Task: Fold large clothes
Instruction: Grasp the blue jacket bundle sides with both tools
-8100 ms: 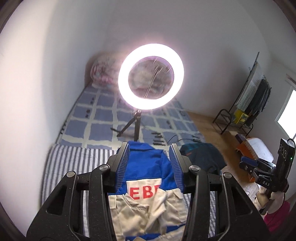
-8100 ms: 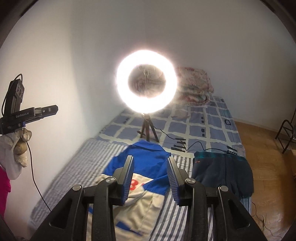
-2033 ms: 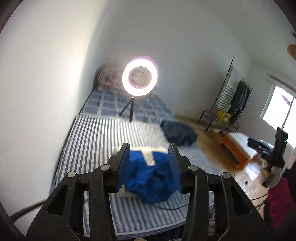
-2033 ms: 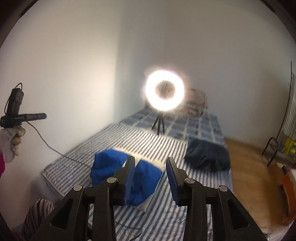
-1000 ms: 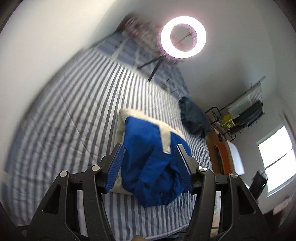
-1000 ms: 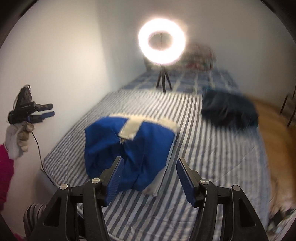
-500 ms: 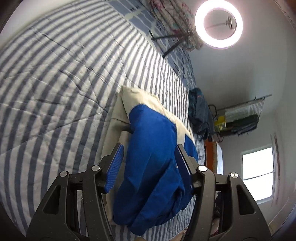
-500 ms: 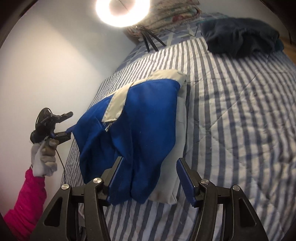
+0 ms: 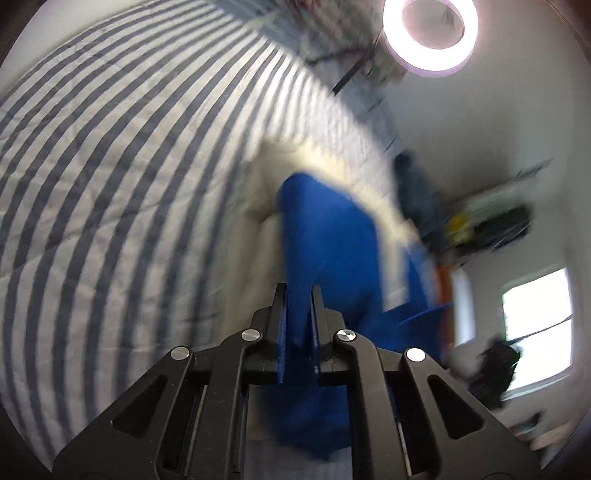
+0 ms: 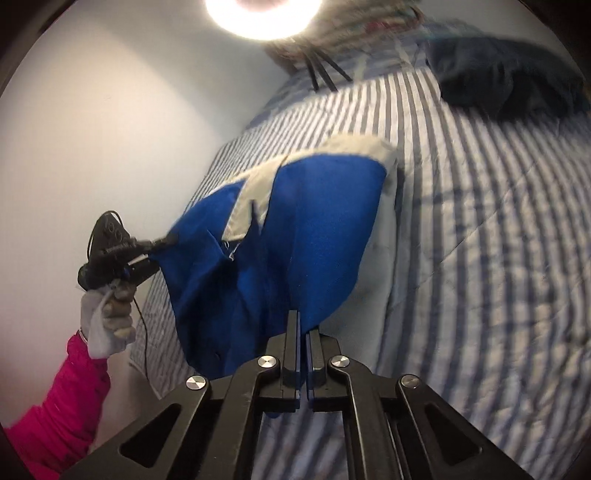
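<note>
We see left tongs [image 9: 297,302] pinching blue jacket [image 9: 332,251] edge | right tongs [image 10: 302,332] pinching its other blue edge | jacket [image 10: 295,229] lifted partly off striped bed [image 10: 480,258], cream side below | dark garment [image 10: 506,85] well apart

A bed covered by a grey-and-white striped quilt [image 10: 480,229] carries a blue and cream jacket [image 10: 314,229] near its left edge, a dark navy garment [image 10: 506,79] bundled at far right, and a ring light [image 9: 430,33] at the far end
</note>
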### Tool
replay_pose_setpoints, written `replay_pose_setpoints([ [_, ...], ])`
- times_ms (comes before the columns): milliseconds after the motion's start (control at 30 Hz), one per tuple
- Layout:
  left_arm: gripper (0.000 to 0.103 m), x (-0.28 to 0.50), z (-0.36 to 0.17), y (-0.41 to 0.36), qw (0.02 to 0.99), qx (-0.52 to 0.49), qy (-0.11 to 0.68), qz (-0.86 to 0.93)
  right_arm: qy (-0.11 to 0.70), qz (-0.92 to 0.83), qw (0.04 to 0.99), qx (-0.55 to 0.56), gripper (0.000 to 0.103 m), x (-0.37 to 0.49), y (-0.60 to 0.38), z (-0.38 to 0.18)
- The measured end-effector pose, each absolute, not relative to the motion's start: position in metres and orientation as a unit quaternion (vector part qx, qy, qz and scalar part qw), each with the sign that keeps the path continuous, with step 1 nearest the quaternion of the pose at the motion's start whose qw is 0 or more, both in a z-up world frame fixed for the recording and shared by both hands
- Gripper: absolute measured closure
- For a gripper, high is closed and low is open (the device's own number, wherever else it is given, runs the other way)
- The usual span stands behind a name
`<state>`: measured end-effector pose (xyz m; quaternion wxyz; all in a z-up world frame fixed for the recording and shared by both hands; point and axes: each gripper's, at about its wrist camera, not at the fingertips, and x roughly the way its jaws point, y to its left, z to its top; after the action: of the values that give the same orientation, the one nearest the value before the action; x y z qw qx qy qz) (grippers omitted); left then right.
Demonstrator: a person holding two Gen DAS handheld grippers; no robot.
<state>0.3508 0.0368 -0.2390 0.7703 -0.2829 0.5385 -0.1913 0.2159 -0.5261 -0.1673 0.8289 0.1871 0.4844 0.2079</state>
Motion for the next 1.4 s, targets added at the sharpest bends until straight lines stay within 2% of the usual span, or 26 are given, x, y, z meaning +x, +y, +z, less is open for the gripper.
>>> replay_pose_setpoints([
  [100, 0.095, 0.347, -0.261, 0.035, 0.769, -0.290, 0.541, -0.178, 0.519, 0.187, 0.812, 0.191, 0.103, 0.222, -0.526, -0.199],
  [167, 0.095, 0.346, -0.255, 0.029, 0.782, -0.262, 0.538, -0.177, 0.528, 0.190, 0.811, 0.167, 0.103, 0.220, -0.514, -0.208],
  [300, 0.095, 0.348, -0.226, 0.022, 0.807, -0.200, 0.526, -0.181, 0.511, 0.221, 0.815, 0.161, 0.101, 0.210, -0.514, -0.186],
  [367, 0.095, 0.352, -0.212, 0.023, 0.817, -0.185, 0.516, -0.181, 0.515, 0.220, 0.818, 0.135, 0.096, 0.203, -0.516, -0.172],
  [433, 0.095, 0.354, -0.202, 0.019, 0.819, -0.159, 0.521, -0.179, 0.516, 0.223, 0.820, 0.113, 0.072, 0.202, -0.519, -0.161],
  [533, 0.095, 0.354, -0.182, 0.013, 0.832, -0.120, 0.513, -0.174, 0.495, 0.208, 0.840, 0.072, 0.072, 0.195, -0.522, -0.137],
  [633, 0.095, 0.356, -0.162, 0.008, 0.850, -0.122, 0.480, -0.177, 0.439, 0.204, 0.873, 0.056, 0.072, 0.205, -0.522, -0.113],
  [767, 0.095, 0.376, -0.146, -0.017, 0.867, -0.104, 0.452, -0.181, 0.385, 0.181, 0.904, 0.047, 0.073, 0.256, -0.501, -0.109],
  [1000, 0.095, 0.424, -0.198, -0.048, 0.854, -0.056, 0.492, -0.158, 0.411, 0.172, 0.893, 0.057, 0.077, 0.331, -0.478, -0.147],
  [1133, 0.095, 0.426, -0.242, -0.049, 0.841, -0.038, 0.510, -0.174, 0.480, 0.157, 0.862, 0.039, 0.081, 0.351, -0.474, -0.202],
  [1233, 0.095, 0.429, -0.241, -0.043, 0.836, -0.054, 0.516, -0.179, 0.488, 0.149, 0.858, 0.052, 0.081, 0.354, -0.475, -0.209],
  [1400, 0.095, 0.404, -0.200, -0.016, 0.855, -0.067, 0.485, -0.172, 0.476, 0.152, 0.866, 0.029, 0.081, 0.327, -0.476, -0.173],
])
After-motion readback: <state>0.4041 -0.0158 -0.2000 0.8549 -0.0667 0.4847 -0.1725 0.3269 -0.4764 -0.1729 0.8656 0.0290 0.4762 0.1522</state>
